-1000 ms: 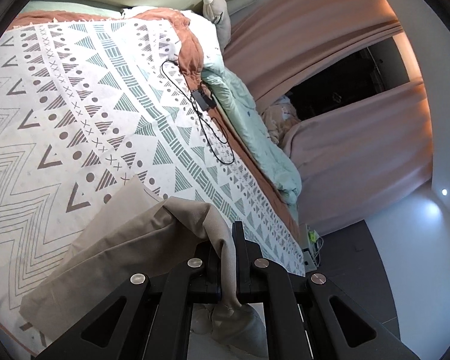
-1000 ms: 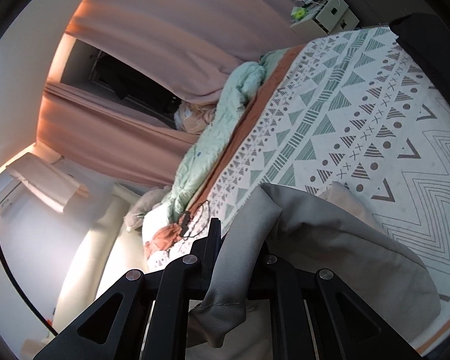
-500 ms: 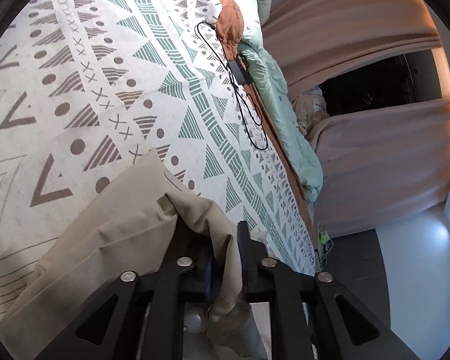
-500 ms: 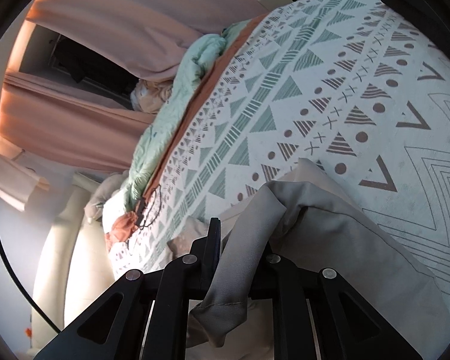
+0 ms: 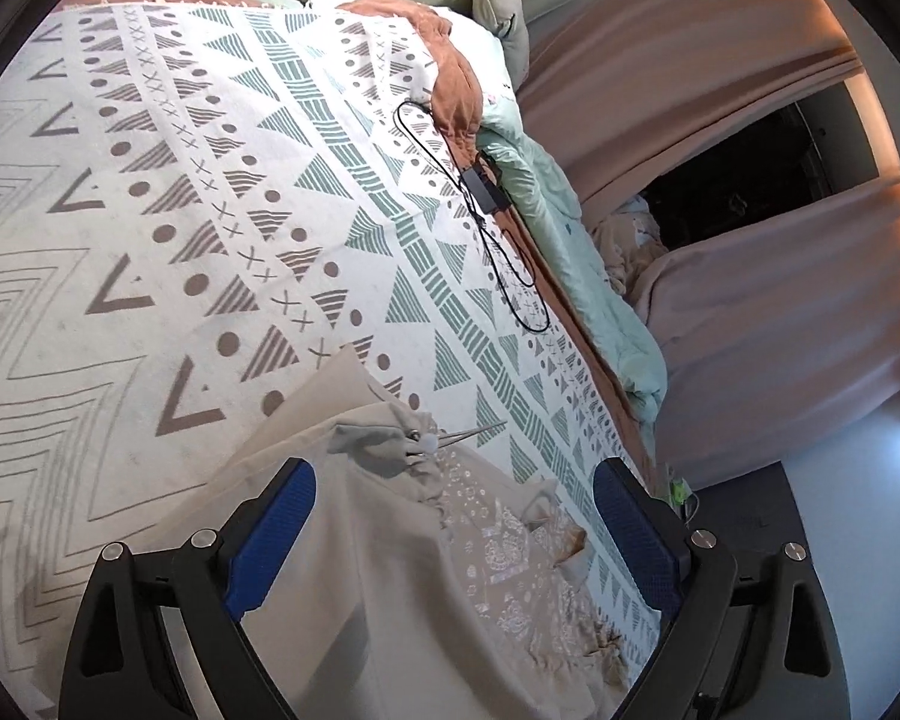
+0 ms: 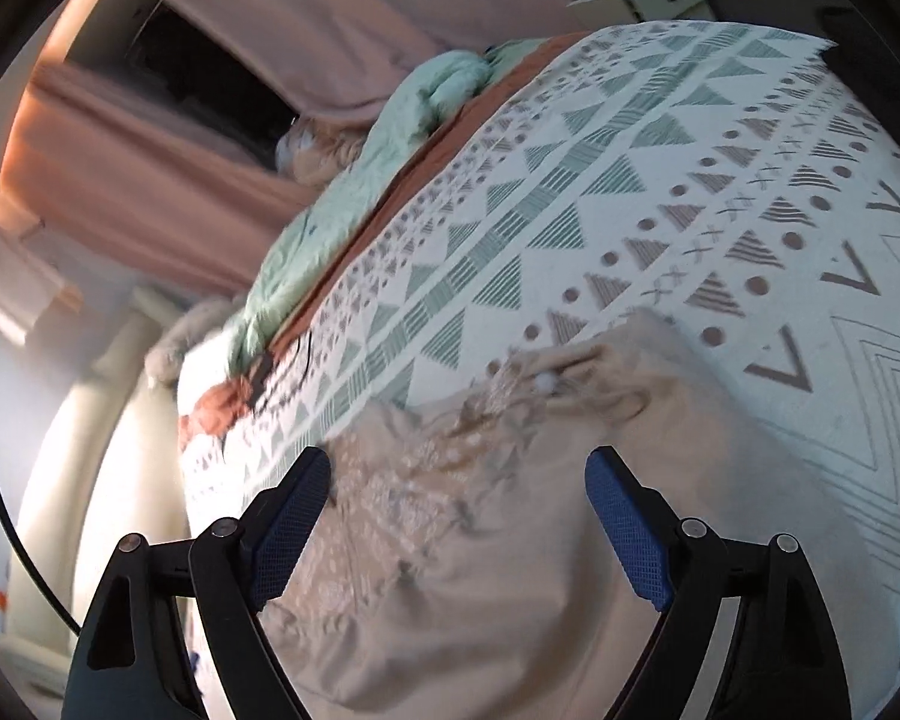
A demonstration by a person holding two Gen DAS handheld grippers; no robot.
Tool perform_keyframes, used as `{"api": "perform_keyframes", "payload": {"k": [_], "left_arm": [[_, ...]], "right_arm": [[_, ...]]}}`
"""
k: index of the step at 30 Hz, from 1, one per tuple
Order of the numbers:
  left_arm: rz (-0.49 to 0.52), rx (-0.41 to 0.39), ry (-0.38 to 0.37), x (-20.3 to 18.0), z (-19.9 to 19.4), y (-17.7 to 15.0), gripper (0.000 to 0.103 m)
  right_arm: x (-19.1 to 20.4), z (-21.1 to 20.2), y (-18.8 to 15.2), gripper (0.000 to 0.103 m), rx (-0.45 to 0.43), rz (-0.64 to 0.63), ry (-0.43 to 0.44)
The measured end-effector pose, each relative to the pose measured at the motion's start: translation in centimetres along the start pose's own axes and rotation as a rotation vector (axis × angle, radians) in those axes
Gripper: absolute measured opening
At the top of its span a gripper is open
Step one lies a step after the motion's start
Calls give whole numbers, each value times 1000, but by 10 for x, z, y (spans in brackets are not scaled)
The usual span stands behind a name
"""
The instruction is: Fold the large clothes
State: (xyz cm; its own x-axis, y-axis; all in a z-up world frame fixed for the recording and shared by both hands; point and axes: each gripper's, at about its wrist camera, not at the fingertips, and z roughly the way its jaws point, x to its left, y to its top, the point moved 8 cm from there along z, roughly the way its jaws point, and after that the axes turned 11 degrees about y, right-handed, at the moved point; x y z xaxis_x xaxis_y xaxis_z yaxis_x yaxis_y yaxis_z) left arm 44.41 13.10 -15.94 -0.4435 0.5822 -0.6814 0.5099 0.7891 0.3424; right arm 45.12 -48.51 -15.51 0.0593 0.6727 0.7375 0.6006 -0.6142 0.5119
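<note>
Both tongs are letting go: the jaws of the left tongs (image 5: 453, 516) are opening, spread wide with their blue pads clear of the cloth, and the jaws of the right tongs (image 6: 459, 507) are opening likewise, nothing pinched. The beige garment (image 5: 390, 570) lies on the bed (image 5: 150, 228) directly under and between the spread jaws of each tool, reaching a little way ahead of the tips before the patterned bedspread takes over. Just ahead of the left tongs a bunched fold with a drawstring end (image 5: 429, 443) sits on top, and to the right of that a band of pale embroidery (image 5: 504, 540) runs back toward the tool; in the right wrist view the same embroidery shows between the jaws, though that picture is blurred. Well ahead of the left tongs and off to the right, a black cable with its small box (image 5: 485, 192) lies near the mint quilt (image 5: 570, 252) at the bed's far edge. This looks like the release that ends a fold or a lay-down, the cloth set on the bed and freed. The next move probably calls for drawing the tongs back clear, then choosing a fresh edge or corner on each side, lifted evenly so the bunched part flattens rather than doubles under.
</note>
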Motion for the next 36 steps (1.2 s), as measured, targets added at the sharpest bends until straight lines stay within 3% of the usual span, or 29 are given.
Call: {"api": "perform_keyframes", "payload": {"k": [10, 15, 20, 25, 28, 29, 32, 36], "left_arm": [[8, 12, 126, 65, -38, -14, 80], [-31, 21, 170, 100, -49, -20, 74], [-52, 31, 196, 125, -58, -28, 73], [-71, 48, 214, 146, -63, -37, 72], [-71, 62, 222, 153, -65, -45, 72], [-69, 68, 225, 156, -65, -48, 72], [-72, 86, 231, 162, -63, -56, 72], [-83, 111, 234, 167, -60, -64, 71]], "right_arm": [[60, 53, -66, 64, 218, -188, -16], [78, 80, -101, 60, 324, -251, -32], [91, 106, -135, 47, 422, -297, -54], [101, 135, -163, 45, 523, -369, -91], [94, 156, -182, 30, 595, -426, -176], [86, 162, -187, 21, 615, -437, -215], [71, 173, -187, 5, 616, -442, -265], [92, 167, -162, 3, 533, -472, -216]]}}
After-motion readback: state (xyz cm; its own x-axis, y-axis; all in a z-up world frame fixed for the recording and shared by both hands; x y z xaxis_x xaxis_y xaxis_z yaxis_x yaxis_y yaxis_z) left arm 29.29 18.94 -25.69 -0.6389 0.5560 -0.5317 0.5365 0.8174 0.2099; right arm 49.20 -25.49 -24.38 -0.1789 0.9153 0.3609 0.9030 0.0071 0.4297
